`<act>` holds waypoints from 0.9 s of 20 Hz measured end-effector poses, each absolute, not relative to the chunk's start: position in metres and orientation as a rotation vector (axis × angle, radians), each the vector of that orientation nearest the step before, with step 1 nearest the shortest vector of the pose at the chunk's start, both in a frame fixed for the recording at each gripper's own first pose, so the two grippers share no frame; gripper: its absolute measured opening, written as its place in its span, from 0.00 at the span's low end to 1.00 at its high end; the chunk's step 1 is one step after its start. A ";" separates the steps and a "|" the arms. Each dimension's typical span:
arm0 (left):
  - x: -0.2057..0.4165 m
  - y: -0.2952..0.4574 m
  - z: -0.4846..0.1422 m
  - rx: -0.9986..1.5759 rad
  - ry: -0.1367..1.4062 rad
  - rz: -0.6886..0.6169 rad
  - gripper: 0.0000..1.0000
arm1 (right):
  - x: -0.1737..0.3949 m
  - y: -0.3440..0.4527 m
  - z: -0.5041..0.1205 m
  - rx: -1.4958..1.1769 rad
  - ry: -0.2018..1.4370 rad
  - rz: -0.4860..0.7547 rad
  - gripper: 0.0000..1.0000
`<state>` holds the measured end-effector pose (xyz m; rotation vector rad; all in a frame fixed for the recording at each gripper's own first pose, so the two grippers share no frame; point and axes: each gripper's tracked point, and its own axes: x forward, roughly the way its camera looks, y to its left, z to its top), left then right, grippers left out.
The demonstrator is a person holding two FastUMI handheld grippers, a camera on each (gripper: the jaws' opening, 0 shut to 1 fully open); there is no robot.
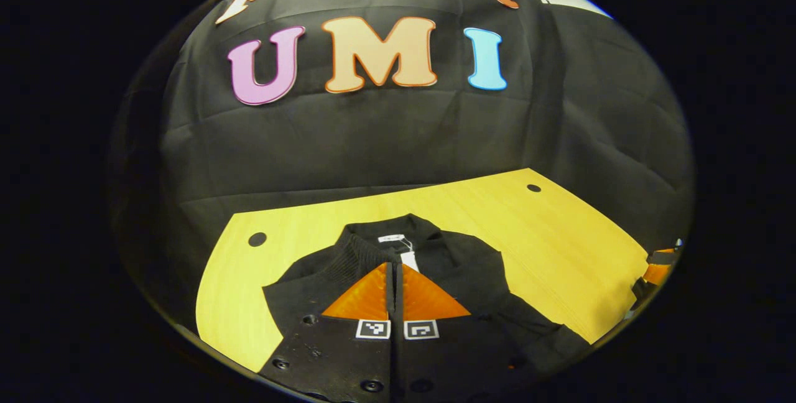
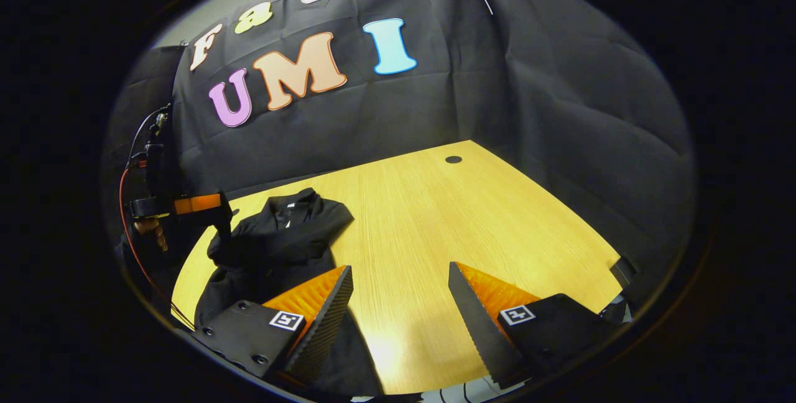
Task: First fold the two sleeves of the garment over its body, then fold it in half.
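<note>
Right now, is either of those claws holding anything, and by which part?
The right gripper is open over the table, holding nothing. The left gripper is shut above the garment; whether cloth is pinched cannot be told.

Left gripper view: cam rides low over the garment, looks fwd along its 2 fingers twd the collar and back wall, very near the cloth. Right gripper view: cam sits off the garment, to its right, a bit higher, near the table front edge, faces the back wall at an angle. Both views share the garment, tabletop and wall. Right gripper view also catches the left gripper at the garment's far left side.
</note>
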<state>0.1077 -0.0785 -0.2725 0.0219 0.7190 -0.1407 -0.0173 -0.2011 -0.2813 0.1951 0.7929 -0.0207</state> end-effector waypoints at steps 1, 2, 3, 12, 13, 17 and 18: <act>0.109 -0.087 -0.277 0.027 0.729 -0.154 0.00 | -0.020 -0.205 -0.282 0.196 0.794 -0.028 0.98; 0.109 -0.095 -0.282 0.030 0.738 -0.168 0.00 | -0.024 -0.209 -0.283 0.198 0.797 -0.034 0.98; 0.110 -0.104 -0.286 0.029 0.748 -0.182 0.00 | -0.026 -0.212 -0.285 0.200 0.802 -0.040 0.98; 0.128 -0.142 -0.319 0.084 0.787 -0.168 0.00 | -0.043 -0.227 -0.294 0.214 0.825 -0.060 0.98; 0.134 -0.147 -0.312 0.050 0.788 -0.155 0.02 | -0.042 -0.227 -0.294 0.216 0.825 -0.053 0.98; 0.121 -0.138 -0.282 0.009 0.697 -0.075 0.94 | -0.034 -0.217 -0.292 0.212 0.812 0.024 0.98; 0.113 -0.130 -0.271 0.016 0.677 -0.055 0.94 | -0.033 -0.212 -0.292 0.214 0.810 0.054 0.98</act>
